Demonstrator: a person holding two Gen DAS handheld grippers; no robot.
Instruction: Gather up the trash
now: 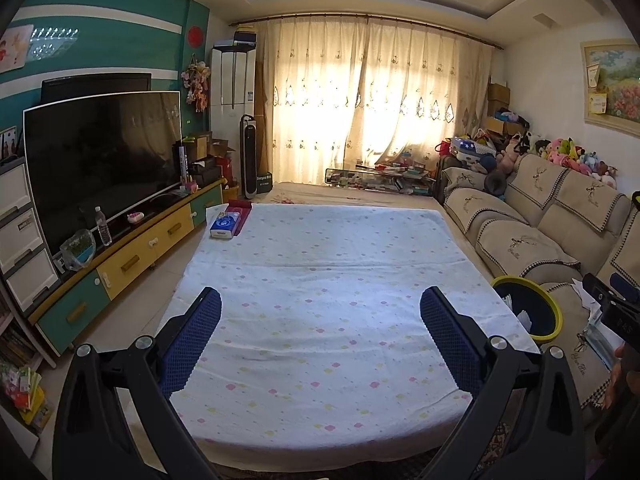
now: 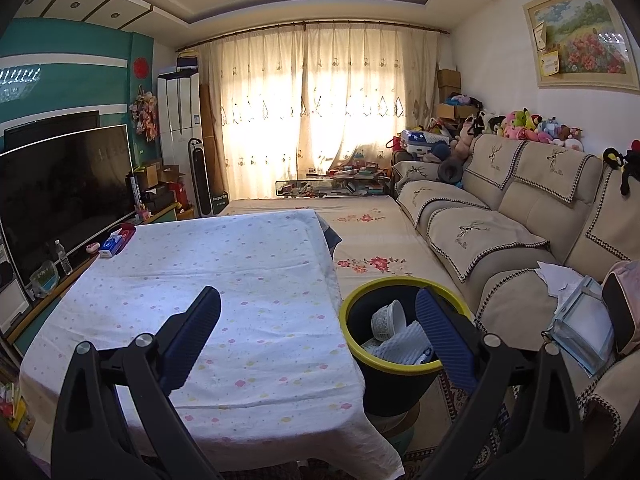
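A dark trash bin with a yellow rim (image 2: 352,344) stands on the floor between the table and the sofa; it also shows in the left wrist view (image 1: 552,304). Inside it lie a white paper cup (image 2: 388,320) and white foam wrap (image 2: 404,342). My left gripper (image 1: 320,316) is open and empty above the table's white dotted cloth (image 1: 320,264). My right gripper (image 2: 318,316) is open and empty, spanning the table's right edge and the bin. The other gripper's body (image 1: 612,308) shows at the right edge of the left wrist view.
A blue tissue pack (image 1: 225,227) on a red mat lies at the table's far left corner. A TV (image 1: 100,160) on a low cabinet with a water bottle (image 1: 103,226) stands left. A beige sofa (image 2: 520,216) with papers and a bag (image 2: 580,320) runs along the right.
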